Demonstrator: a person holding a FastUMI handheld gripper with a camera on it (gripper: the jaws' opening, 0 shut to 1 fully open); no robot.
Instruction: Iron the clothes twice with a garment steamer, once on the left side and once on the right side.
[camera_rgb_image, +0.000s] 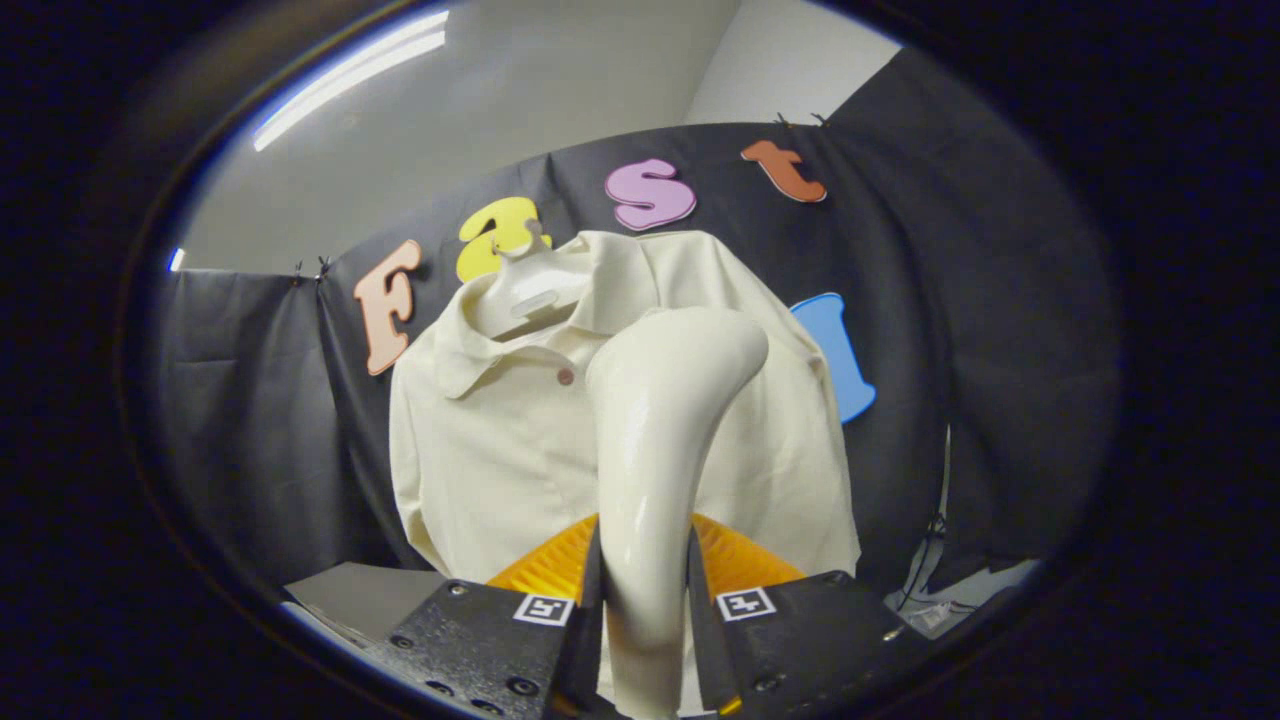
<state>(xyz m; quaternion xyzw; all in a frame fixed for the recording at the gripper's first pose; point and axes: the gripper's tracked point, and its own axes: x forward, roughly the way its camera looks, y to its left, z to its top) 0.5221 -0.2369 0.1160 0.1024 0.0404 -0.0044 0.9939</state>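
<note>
From the gripper view I see my gripper (645, 600) clamped on the garment steamer (660, 450); both fingers (585, 610) press against the sides of its glossy cream handle, which rises between them and curves over at the top toward the right; the head points forward at the cloth, though I cannot tell whether it touches the fabric or hangs just short of it.

Beyond the steamer hangs the shirt (480, 450), a cream polo on a white hanger (530, 285) against the booth's dark cloth wall (240, 400); its collar is open, one small brown button (565, 376) sits on the placket just beside the steamer's neck; the steamer head stands over the upper chest, on the side right of the placket as I look.

My judgement is that I am at the top of one pass, on that side; I cannot say from here which of the two passes this is. To do it well I would keep the grip firm so the handle does not twist between the fingers; draw the head down in one slow, straight line, parallel to the placket; keep it lightly against the cloth so the shirt does not swing on the hanger; stay clear of the button and collar.
</note>
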